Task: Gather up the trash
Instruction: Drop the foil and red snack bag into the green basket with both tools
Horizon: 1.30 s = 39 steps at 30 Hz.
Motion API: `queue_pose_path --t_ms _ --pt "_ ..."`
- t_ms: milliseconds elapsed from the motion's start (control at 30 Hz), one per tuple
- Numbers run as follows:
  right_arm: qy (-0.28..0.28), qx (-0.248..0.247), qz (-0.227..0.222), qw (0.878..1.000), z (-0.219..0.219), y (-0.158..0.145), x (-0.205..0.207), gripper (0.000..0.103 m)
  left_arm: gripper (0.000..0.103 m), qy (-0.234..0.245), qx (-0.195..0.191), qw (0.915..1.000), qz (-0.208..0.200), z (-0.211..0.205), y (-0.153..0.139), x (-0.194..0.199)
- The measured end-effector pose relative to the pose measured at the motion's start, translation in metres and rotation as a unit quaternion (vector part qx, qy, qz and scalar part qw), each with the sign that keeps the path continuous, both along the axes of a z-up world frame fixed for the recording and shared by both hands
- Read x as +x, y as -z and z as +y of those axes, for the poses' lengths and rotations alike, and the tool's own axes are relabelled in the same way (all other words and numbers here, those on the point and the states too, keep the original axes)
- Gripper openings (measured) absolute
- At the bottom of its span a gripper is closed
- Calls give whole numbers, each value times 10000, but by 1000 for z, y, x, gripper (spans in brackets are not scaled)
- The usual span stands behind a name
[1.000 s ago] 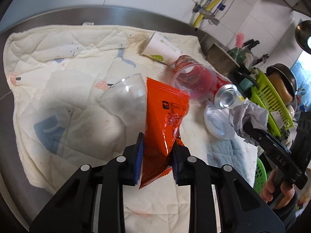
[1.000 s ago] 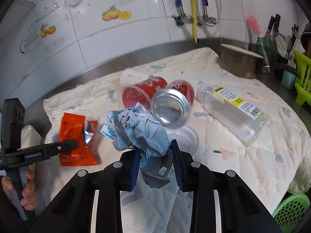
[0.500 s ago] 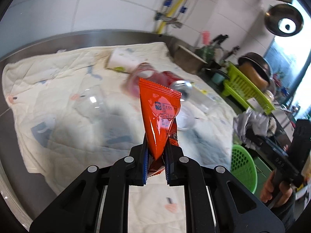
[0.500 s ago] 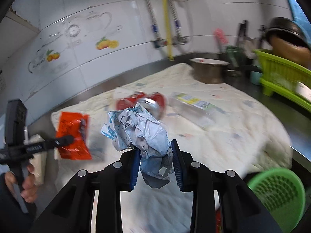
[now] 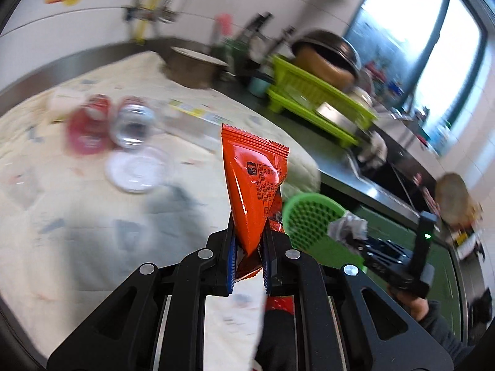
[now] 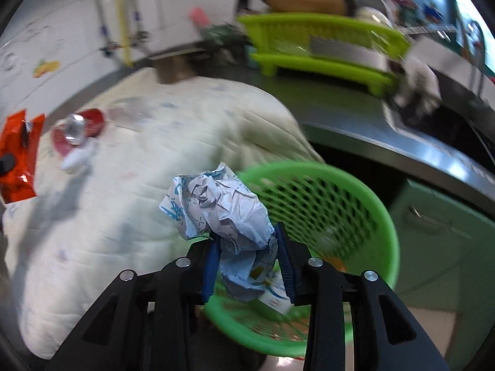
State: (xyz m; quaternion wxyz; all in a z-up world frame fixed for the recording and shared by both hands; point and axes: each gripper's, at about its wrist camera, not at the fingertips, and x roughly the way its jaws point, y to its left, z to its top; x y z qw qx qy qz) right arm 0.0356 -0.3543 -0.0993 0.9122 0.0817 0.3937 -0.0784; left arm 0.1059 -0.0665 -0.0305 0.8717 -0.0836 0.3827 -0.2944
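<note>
My left gripper (image 5: 247, 256) is shut on an orange snack wrapper (image 5: 253, 182) and holds it upright above the cream quilted cloth (image 5: 92, 222). My right gripper (image 6: 247, 262) is shut on a crumpled ball of blue-and-white paper (image 6: 222, 207), just above the near rim of the green mesh trash basket (image 6: 334, 204). The basket also shows in the left wrist view (image 5: 312, 216), with the right gripper and paper (image 5: 349, 225) beside it. The wrapper shows at the left edge of the right wrist view (image 6: 18, 157).
On the cloth lie a red can (image 5: 133, 123), a red cup (image 5: 86, 130), a clear lid (image 5: 136, 173) and a clear bottle (image 5: 198, 117), all blurred. A lime dish rack (image 6: 321, 46) and a steel sink edge (image 6: 433, 154) stand behind the basket.
Both grippers swung right, off the cloth toward the green basket, each holding its piece. The paper ball now hangs over the basket rim; the wrapper is lifted clear of the cloth.
</note>
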Motion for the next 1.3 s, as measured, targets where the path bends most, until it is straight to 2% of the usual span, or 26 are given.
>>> queue_pose_path --t_ms 200,267,500,700,833,1033,1300 --pt "427 219 157 9987 -41 22 -18 42 13 602 225 9978 164 -69 13 -1" --pt "493 273 153 9983 -50 25 -23 49 13 738 284 9966 228 -89 18 0" --pt "611 323 15 9976 -70 21 -36 56 13 1216 514 9902 449 -159 42 4" --pt "670 315 -214 9970 -77 8 -54 63 14 1496 703 9840 663 -204 64 8" --pt "680 321 -306 9967 -79 2 -68 65 19 1656 776 9805 723 -228 74 9" --pt "743 376 -477 9954 -81 -6 -82 67 45 1859 823 9762 757 -253 83 4" --pt "730 332 -557 9952 -77 -13 -89 68 49 1849 755 9766 800 -245 83 1"
